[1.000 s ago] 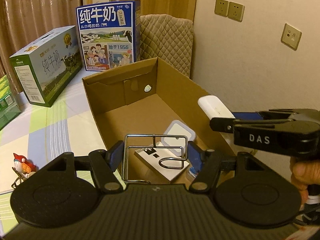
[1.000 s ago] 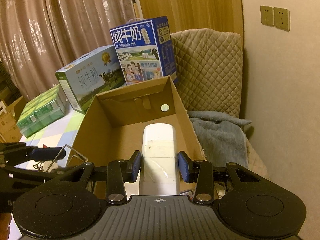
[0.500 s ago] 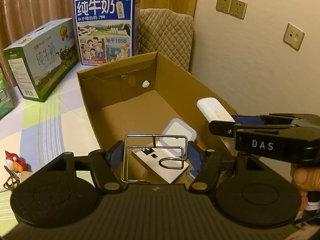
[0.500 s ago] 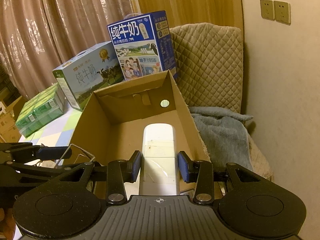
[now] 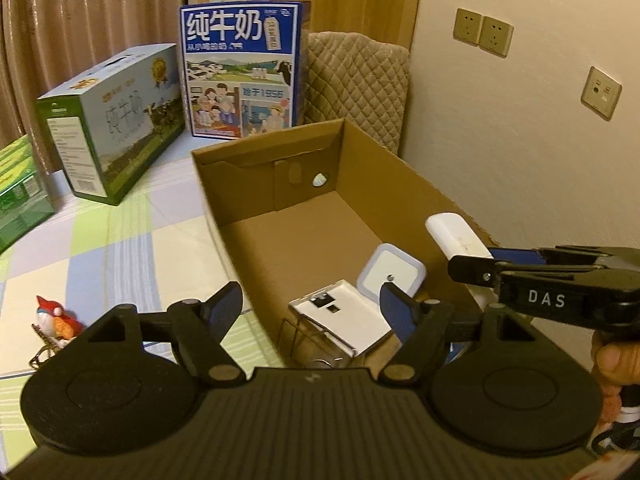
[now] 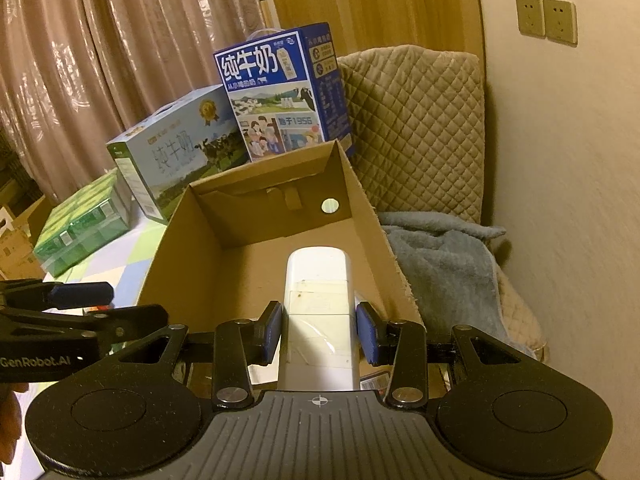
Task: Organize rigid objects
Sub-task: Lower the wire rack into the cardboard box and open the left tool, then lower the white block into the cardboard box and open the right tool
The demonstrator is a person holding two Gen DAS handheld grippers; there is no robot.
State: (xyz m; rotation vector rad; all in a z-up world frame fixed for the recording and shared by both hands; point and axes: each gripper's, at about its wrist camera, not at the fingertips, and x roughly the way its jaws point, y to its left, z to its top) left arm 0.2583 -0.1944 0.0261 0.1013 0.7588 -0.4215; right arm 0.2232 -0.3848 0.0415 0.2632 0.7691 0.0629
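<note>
An open cardboard box [image 5: 400, 168] lies on the checked bedcover. My left gripper [image 5: 310, 304] hangs over the box's near end. Its jaws are opening and nothing is between the pads. A thin wire rack [image 5: 297, 340] lies just below them inside the box, beside a flat white case [image 5: 340, 316] and a white square pad [image 5: 390, 276]. My right gripper [image 6: 318, 332] is shut on a long white remote [image 6: 318, 280], held over the box [image 6: 200, 264] along its right wall. The left wrist view shows the remote [image 5: 456, 236] sticking out past the right gripper's fingers [image 5: 472, 268].
A blue milk carton [image 5: 240, 72], a green-and-white carton [image 5: 112, 120] and a green pack [image 5: 16, 188] stand behind and left of the box. A small toy figure [image 5: 52, 320] lies at the left. A quilted cushion [image 6: 412, 120] and a grey blanket [image 6: 444, 256] fill the right.
The left jaws have spread apart and the wire rack has dropped from between them into the box. The right gripper keeps hold of the remote without moving.
</note>
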